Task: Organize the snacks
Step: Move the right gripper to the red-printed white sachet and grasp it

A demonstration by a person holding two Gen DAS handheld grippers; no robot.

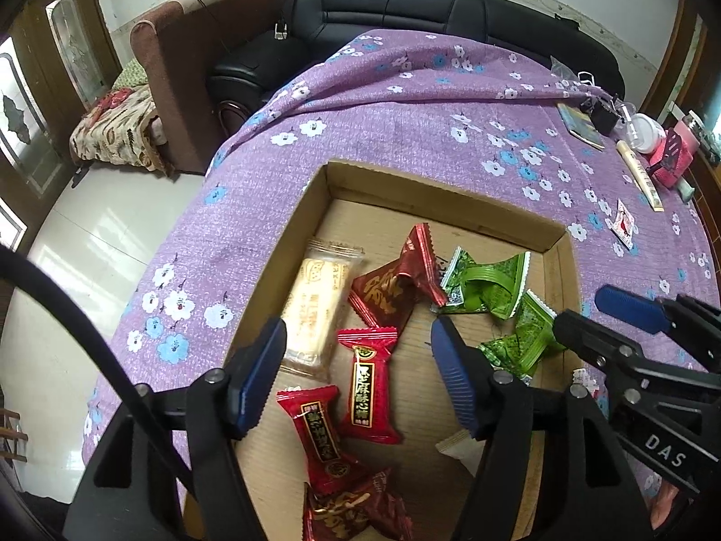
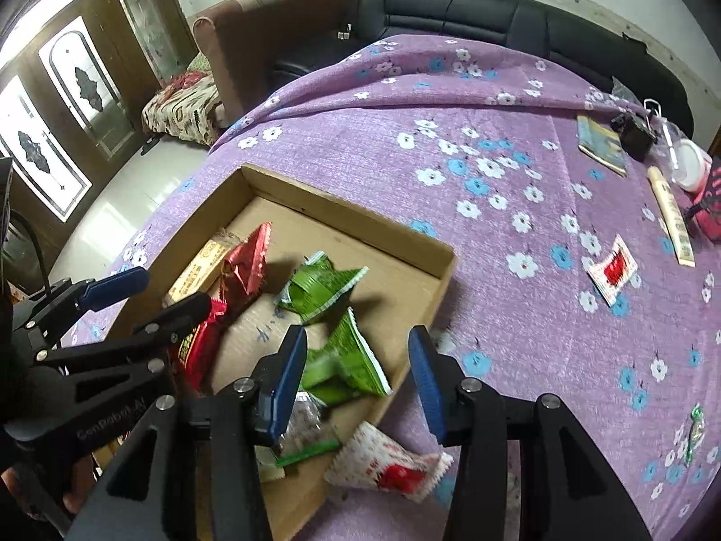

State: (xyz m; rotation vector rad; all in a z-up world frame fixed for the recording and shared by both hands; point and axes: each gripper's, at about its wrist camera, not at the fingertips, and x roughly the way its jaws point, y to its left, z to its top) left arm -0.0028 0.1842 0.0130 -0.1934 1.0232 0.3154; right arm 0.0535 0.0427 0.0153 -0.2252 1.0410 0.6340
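A purple flowered cloth (image 1: 405, 144) covers your worktop, with a black sofa (image 1: 450, 4) and a brown armchair (image 1: 180, 45) behind it. On the cloth sits a shallow cardboard box (image 1: 441, 207) holding the snacks: a pale biscuit pack (image 1: 315, 311), several red candy packs (image 1: 371, 387) and two green packs (image 1: 486, 284) toward the box's right side.

Your left hand-held gripper (image 1: 358, 376) hangs over the box with its blue pads wide apart and nothing between them; the red packs lie below the gap. Your right hand-held gripper (image 2: 358, 387) is also spread wide and holds nothing. Its left pad is over the box's near right corner, above a green pack (image 2: 342, 360); its right pad is outside the box, over the cloth.

A white and red packet (image 2: 387, 464) lies on the cloth just beside the box's near right edge. Another white and red packet (image 2: 613, 270) lies farther out, well apart from the box. A small green-wrapped candy (image 2: 694, 433) rests near the right edge.
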